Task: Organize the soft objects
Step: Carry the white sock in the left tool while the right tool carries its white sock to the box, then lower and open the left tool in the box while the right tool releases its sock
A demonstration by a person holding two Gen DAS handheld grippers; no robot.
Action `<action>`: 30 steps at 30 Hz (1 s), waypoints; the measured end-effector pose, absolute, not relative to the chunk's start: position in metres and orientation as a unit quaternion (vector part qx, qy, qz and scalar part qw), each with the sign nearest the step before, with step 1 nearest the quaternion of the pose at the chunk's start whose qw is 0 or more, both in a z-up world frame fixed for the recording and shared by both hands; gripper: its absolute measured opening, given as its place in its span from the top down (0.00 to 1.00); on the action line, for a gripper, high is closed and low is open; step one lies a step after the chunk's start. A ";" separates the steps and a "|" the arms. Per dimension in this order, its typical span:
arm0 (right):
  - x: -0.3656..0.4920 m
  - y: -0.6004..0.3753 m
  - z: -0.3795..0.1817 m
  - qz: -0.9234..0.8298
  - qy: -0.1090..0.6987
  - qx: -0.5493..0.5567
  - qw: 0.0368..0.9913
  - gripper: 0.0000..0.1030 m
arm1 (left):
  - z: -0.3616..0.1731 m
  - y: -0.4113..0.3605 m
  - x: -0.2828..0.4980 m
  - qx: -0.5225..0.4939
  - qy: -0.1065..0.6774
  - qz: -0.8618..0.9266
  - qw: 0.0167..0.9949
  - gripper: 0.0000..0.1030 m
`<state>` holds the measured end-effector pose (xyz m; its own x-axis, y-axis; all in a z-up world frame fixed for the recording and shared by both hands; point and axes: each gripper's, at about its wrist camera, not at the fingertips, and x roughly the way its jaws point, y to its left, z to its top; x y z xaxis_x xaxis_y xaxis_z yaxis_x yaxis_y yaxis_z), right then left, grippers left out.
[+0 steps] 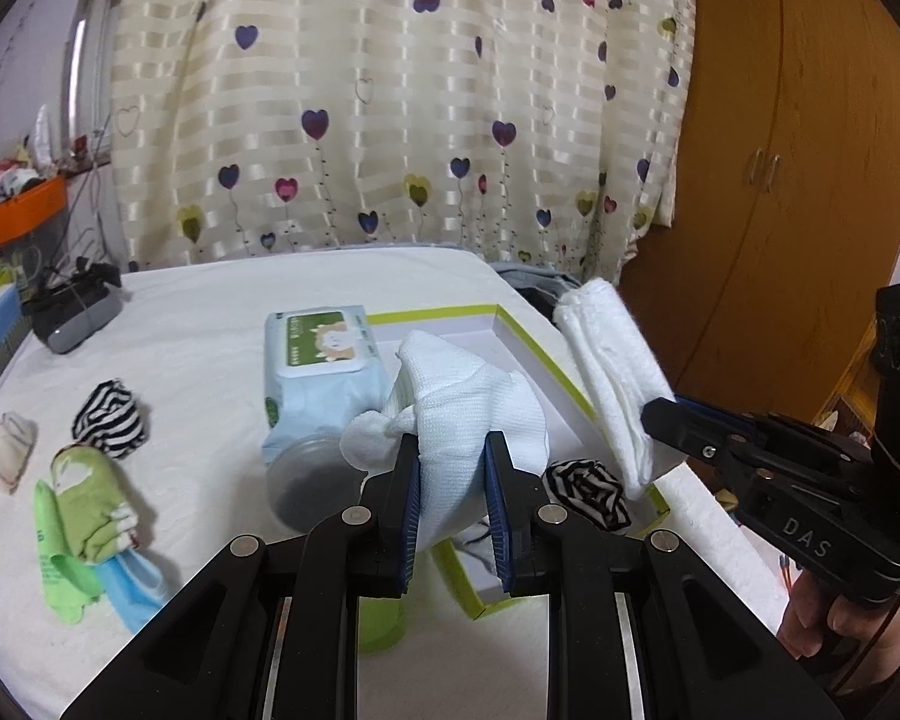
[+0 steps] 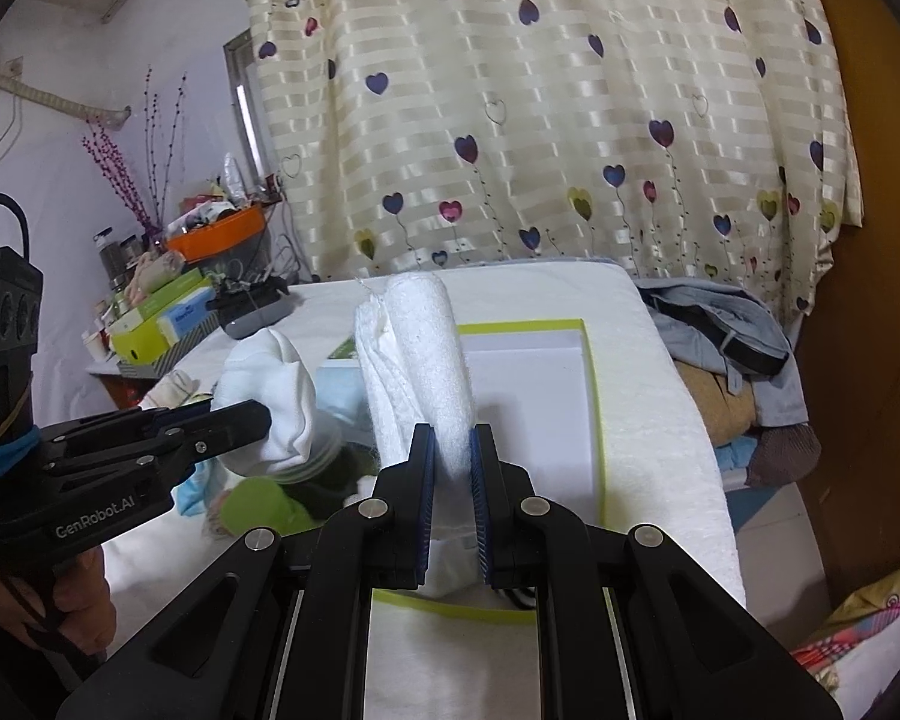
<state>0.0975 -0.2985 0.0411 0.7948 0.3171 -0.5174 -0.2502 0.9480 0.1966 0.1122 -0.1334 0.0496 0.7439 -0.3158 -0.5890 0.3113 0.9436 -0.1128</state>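
My left gripper is shut on a bunched white sock, held above the near left corner of a shallow white box with a lime-green rim. My right gripper is shut on a folded white towel that sticks up over the same box. In the left wrist view the right gripper and its towel hang over the box's right side. In the right wrist view the left gripper and its sock are to the left. A rolled black-and-white striped sock lies in the box.
On the white bed lie a wet-wipes pack, a grey round lid, another striped sock roll, green and blue socks and a beige sock. A black device sits far left. Clothes are piled right of the bed.
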 end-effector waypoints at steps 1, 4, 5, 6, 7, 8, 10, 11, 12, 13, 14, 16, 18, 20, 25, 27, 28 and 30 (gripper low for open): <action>0.102 -0.301 0.038 0.148 0.287 0.060 0.944 0.88 | 0.048 -0.136 0.114 -0.003 0.318 -0.168 0.933 0.82; 0.113 -0.306 0.031 0.142 0.300 0.064 0.941 0.88 | 0.044 -0.142 0.123 -0.001 0.326 -0.170 0.930 0.82; 0.116 -0.308 0.028 0.141 0.304 0.065 0.940 0.88 | 0.043 -0.144 0.126 0.000 0.328 -0.171 0.929 0.82; 0.120 -0.309 0.025 0.140 0.309 0.065 0.938 0.88 | 0.041 -0.146 0.129 0.001 0.331 -0.172 0.928 0.82; 0.124 -0.311 0.021 0.138 0.315 0.066 0.937 0.88 | 0.040 -0.150 0.132 0.004 0.333 -0.175 0.926 0.82; 0.127 -0.312 0.019 0.137 0.320 0.067 0.935 0.88 | 0.039 -0.153 0.134 0.006 0.336 -0.176 0.925 0.82; 0.133 -0.314 0.014 0.136 0.328 0.068 0.932 0.88 | 0.036 -0.158 0.138 0.010 0.340 -0.180 0.923 0.82; 0.135 -0.315 0.012 0.136 0.331 0.069 0.931 0.88 | 0.035 -0.160 0.141 0.012 0.342 -0.180 0.922 0.82; 0.137 -0.316 0.010 0.136 0.333 0.069 0.931 0.88 | 0.033 -0.163 0.143 0.014 0.345 -0.181 0.921 0.82; 0.140 -0.316 0.008 0.137 0.336 0.069 0.929 0.88 | 0.031 -0.166 0.146 0.016 0.348 -0.182 0.920 0.82; 0.142 -0.317 0.007 0.137 0.338 0.069 0.928 0.88 | 0.029 -0.168 0.149 0.017 0.350 -0.182 0.919 0.82; 0.145 -0.318 0.003 0.137 0.343 0.070 0.927 0.88 | 0.025 -0.173 0.154 0.018 0.356 -0.182 0.916 0.82; 0.148 -0.320 0.000 0.136 0.346 0.072 0.925 0.88 | 0.021 -0.177 0.159 0.019 0.361 -0.182 0.914 0.82; 0.152 -0.322 -0.003 0.137 0.353 0.073 0.923 0.88 | 0.018 -0.179 0.164 0.020 0.366 -0.182 0.912 0.82; 0.159 -0.322 -0.009 0.130 0.366 0.069 0.919 0.83 | 0.009 -0.187 0.175 0.026 0.376 -0.183 0.908 0.81; 0.160 -0.324 -0.010 0.124 0.367 0.069 0.919 0.83 | 0.005 -0.189 0.178 0.025 0.383 -0.186 0.905 0.80; 0.159 -0.325 -0.010 0.123 0.365 0.070 0.920 0.83 | 0.004 -0.189 0.180 0.024 0.386 -0.186 0.903 0.80; 0.158 -0.326 -0.008 0.120 0.362 0.070 0.922 0.82 | 0.003 -0.190 0.181 0.024 0.388 -0.189 0.902 0.79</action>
<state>0.1581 -0.3260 -0.0080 0.7095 0.2721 -0.6500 -0.1704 0.9613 0.2165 0.1808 -0.1899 0.0034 0.6282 -0.3219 -0.7083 0.3592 0.9276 -0.1030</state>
